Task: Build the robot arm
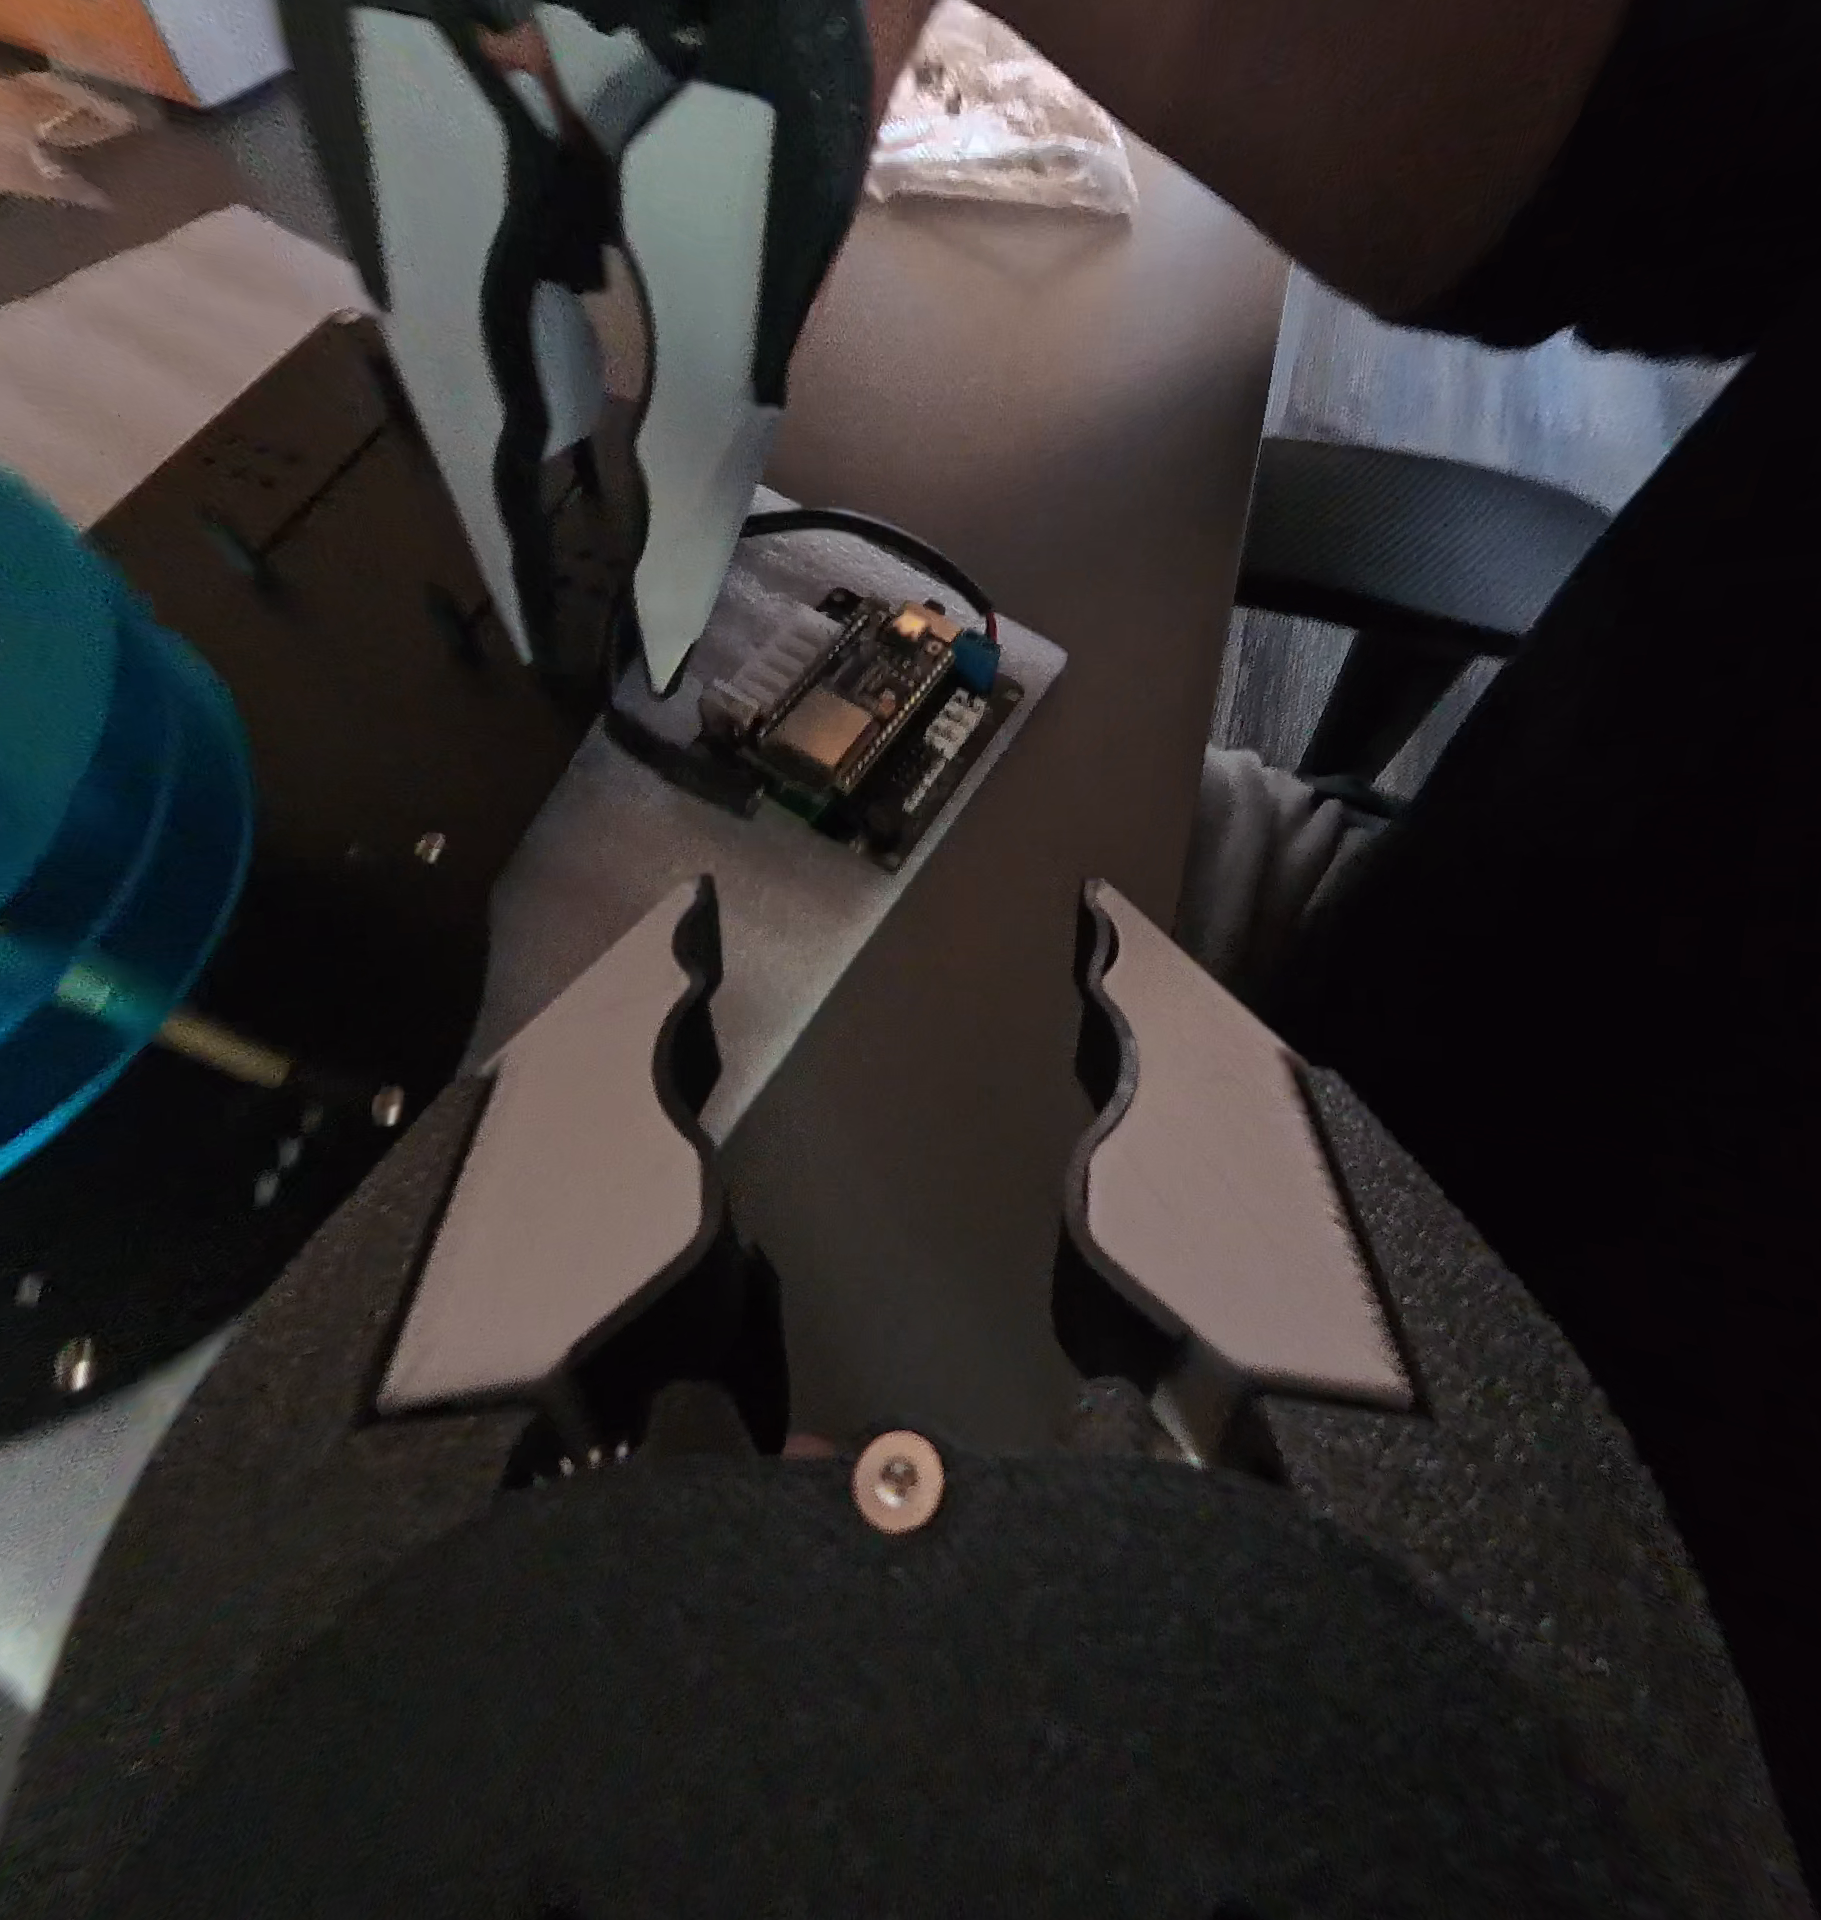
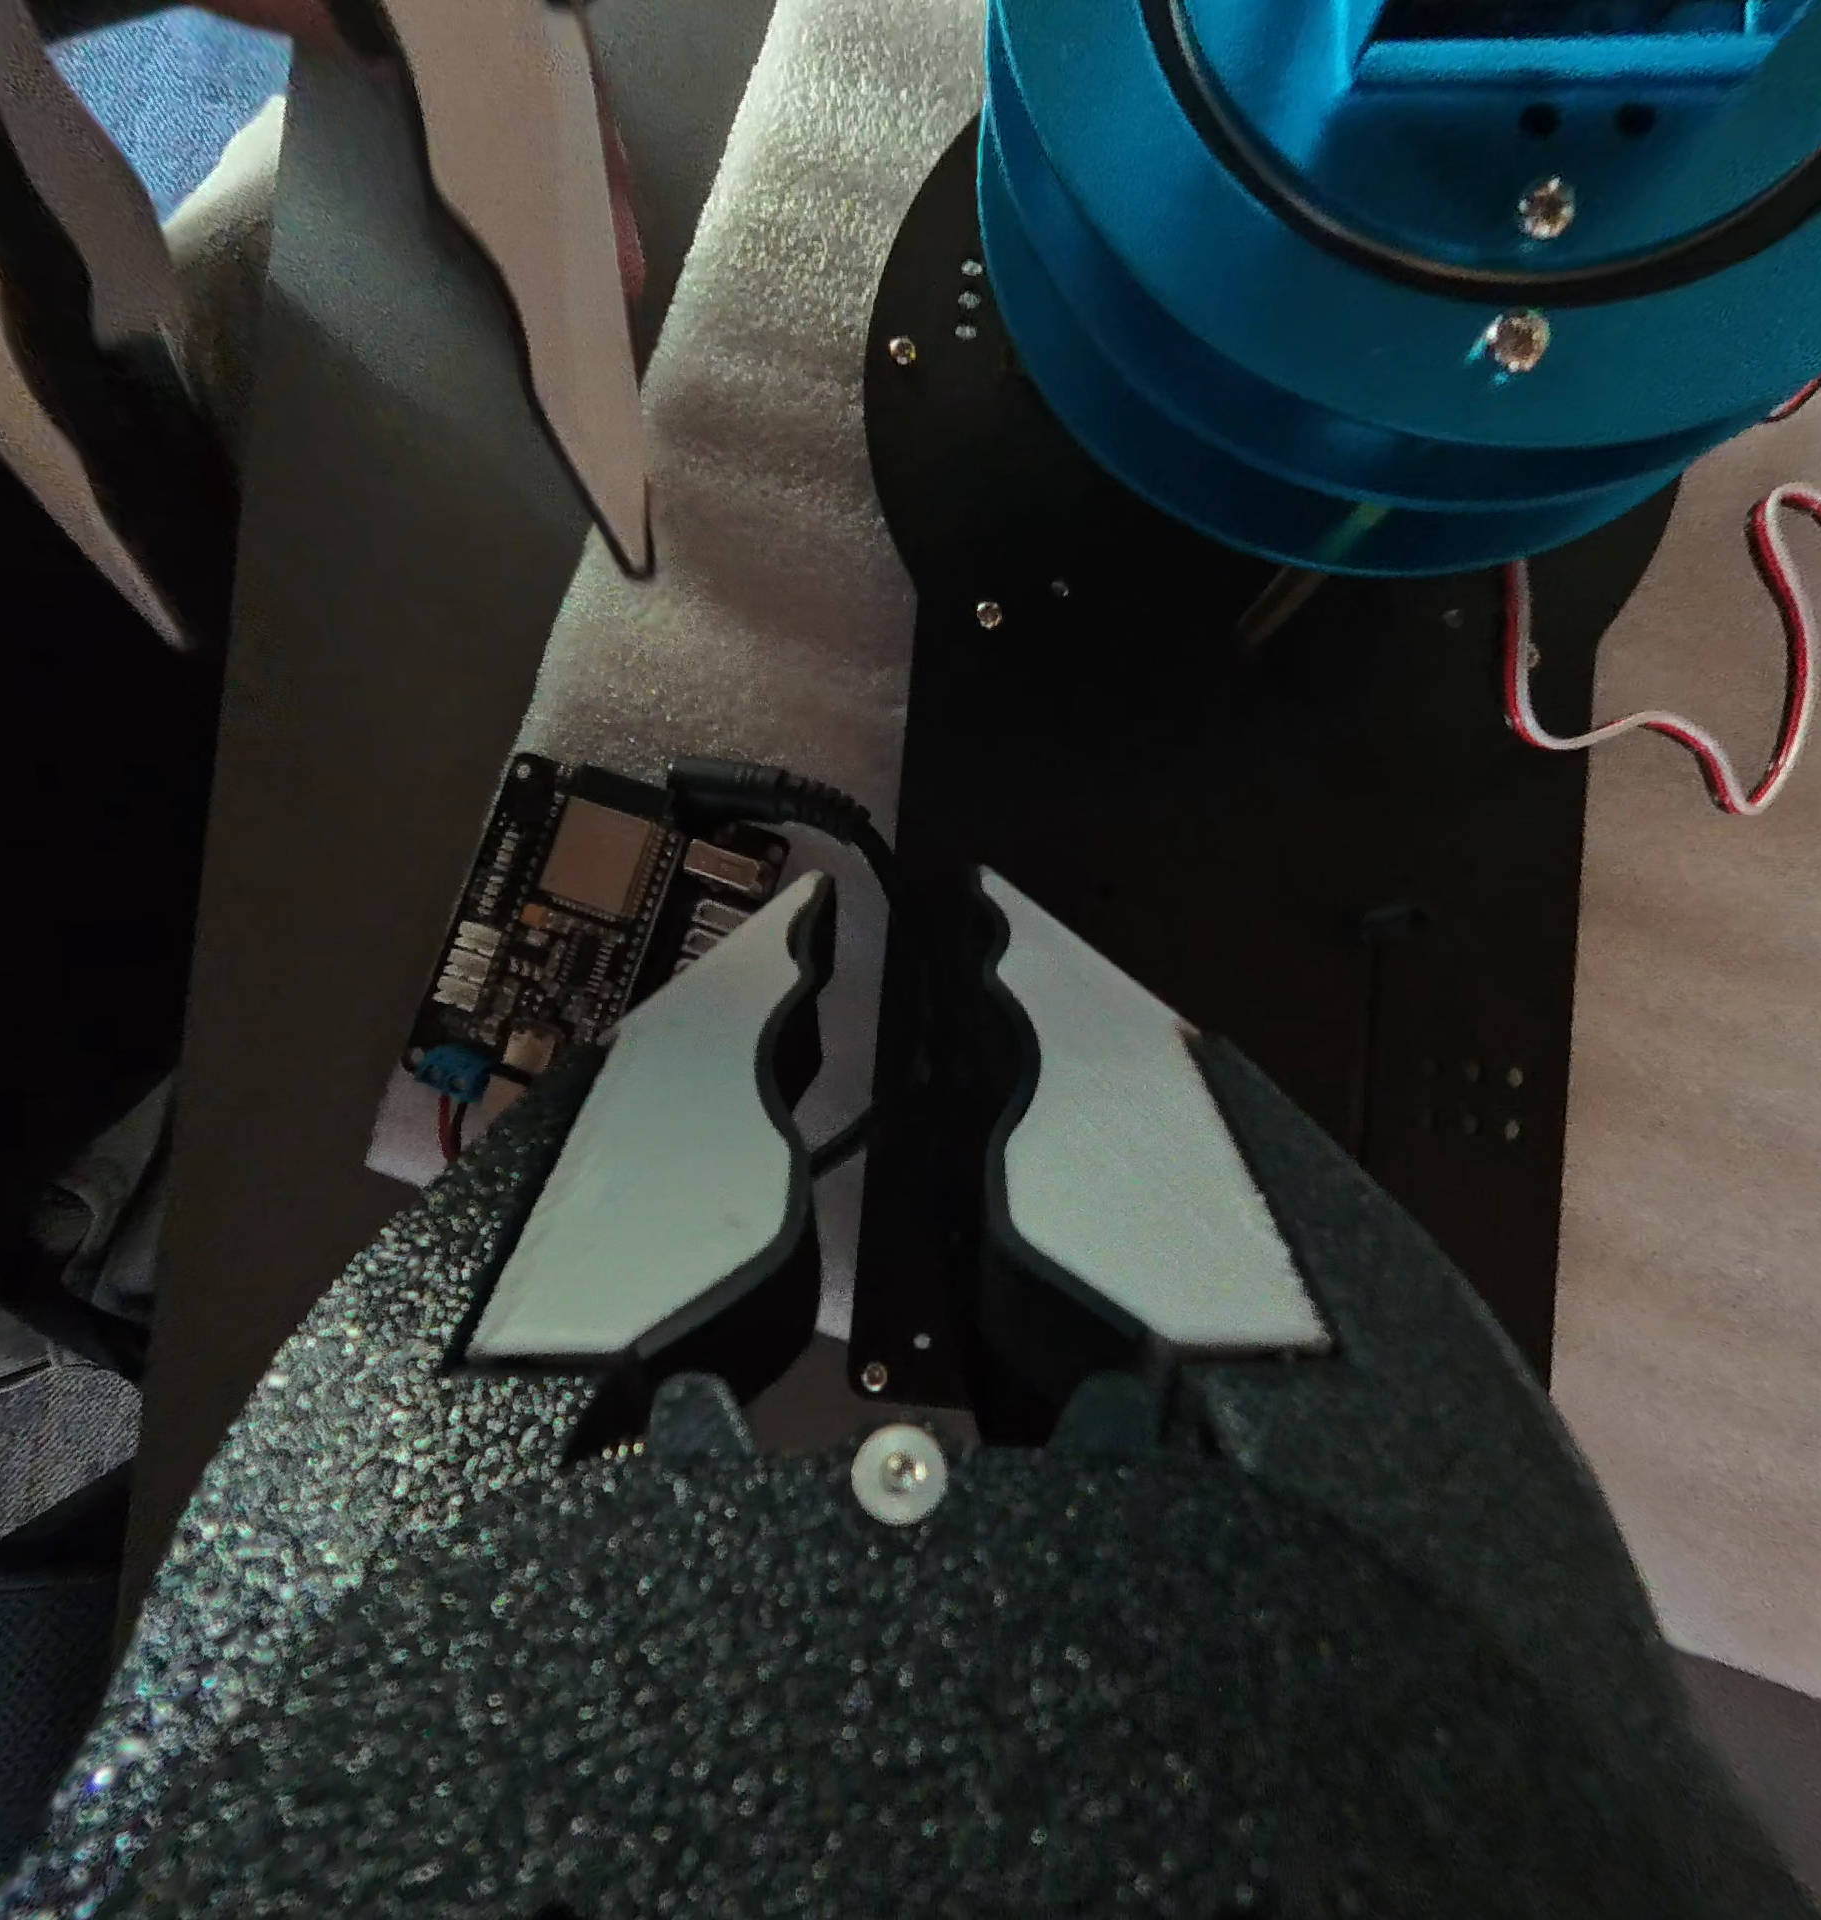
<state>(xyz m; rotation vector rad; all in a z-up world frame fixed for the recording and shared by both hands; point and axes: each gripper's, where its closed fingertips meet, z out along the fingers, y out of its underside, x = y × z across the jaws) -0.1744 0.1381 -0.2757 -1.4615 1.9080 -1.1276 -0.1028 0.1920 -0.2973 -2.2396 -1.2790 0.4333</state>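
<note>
In the left wrist view, the left tongs are held wide apart with nothing between them, above the grey worktop. Just beyond their tips a black microcontroller board is seen lying flat on a sheet of white foam, probably so that its underside is cushioned. A black cable is looped behind the board. To the left of the board, a blue cylindrical unit is mounted on a black plate studded with small screws. Above the board, the right tongs are seen reaching down, with their fingers drawn close together around a narrow strip of that plate. A crumpled clear bag lies far behind the board.

In the right wrist view, the right tongs are narrowed about a slim arm of the black plate; whether the pads actually press on it cannot be told. The microcontroller board is found just left of the tongs, with a black plug entering its far edge and a small blue terminal block at its near corner. The blue cylindrical unit stands beyond the board, to the right, and a red-and-white wire is curled beside the plate on the white foam. The left tongs are seen beyond the board, at upper left, spread open.
</note>
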